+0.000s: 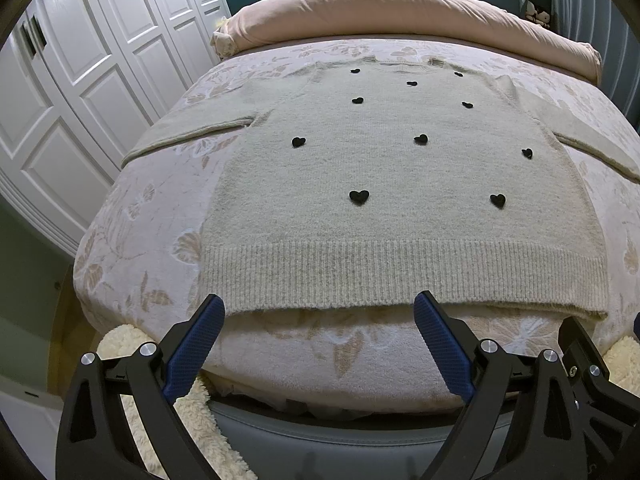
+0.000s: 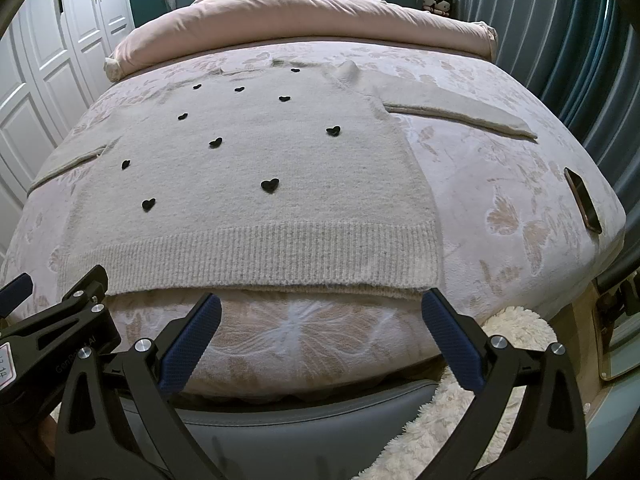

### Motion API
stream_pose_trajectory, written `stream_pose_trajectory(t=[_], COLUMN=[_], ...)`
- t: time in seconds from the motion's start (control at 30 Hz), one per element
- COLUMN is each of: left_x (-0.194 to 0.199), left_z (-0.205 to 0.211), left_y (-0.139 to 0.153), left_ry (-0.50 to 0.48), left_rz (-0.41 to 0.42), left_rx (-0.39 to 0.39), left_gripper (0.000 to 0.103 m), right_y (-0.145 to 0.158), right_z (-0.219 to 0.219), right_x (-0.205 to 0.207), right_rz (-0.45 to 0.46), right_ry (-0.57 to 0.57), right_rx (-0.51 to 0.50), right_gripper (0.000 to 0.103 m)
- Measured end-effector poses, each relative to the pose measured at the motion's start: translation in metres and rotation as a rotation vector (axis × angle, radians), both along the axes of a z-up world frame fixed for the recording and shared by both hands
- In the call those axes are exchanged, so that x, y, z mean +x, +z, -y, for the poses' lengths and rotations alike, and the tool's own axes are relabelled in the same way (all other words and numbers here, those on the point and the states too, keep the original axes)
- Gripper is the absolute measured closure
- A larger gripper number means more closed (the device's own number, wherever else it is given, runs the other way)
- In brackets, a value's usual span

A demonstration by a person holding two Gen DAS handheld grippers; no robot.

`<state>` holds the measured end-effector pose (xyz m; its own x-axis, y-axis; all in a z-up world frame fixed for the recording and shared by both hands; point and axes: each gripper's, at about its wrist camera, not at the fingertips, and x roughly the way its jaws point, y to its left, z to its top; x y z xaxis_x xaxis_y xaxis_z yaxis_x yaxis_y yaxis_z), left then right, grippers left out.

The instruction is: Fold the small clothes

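Sweater, cream knit with small black hearts, lies flat on floral bedspread, sleeves spread to both sides, ribbed hem at the near bed edge. Left gripper wide open, holding nothing, fingertips just short of hem. Right gripper likewise (phone lies near the bed's right edge)

The sweater is fuzzy matt knit, its hem ribbed. The bedspread under it looks like plush matt cloth. The left gripper has matt black plastic arms, shiny metal screws and blue textured pads. The rug is fluffy.
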<state>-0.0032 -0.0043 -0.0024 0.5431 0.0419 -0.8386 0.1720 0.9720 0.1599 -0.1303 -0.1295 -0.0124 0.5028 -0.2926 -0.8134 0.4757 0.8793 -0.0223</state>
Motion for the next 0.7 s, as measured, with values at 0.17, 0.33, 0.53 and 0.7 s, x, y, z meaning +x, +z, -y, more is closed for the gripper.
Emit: stream_pose_trajectory(t=[0.17,0.33,0.53,0.7], left_x=[0.0,-0.001,0.001,0.009], left_z=[0.0,0.002,0.002,-0.005], left_y=[0.0,0.002,0.003,0.011], left_ry=[0.0,0.001,-0.003,0.032], left_rz=[0.001,0.01,-0.006,0.014], left_rx=[0.0,0.008,-0.012,-0.061], left_gripper=[0.011,0.011,0.009,0.008], right_y=[0.0,0.0,0.0,-0.01], right_z=[0.0,0.0,0.002,0.051], right_x=[0.0,-0.001,-0.001,-0.004], right_rz=[0.001,0.002,0.002,0.019], right_ry=[0.0,0.0,0.009,-0.055], right_rx=[-0.001,0.0,0.014,0.118], right_gripper=[0.005,0.005,0.005,0.005])
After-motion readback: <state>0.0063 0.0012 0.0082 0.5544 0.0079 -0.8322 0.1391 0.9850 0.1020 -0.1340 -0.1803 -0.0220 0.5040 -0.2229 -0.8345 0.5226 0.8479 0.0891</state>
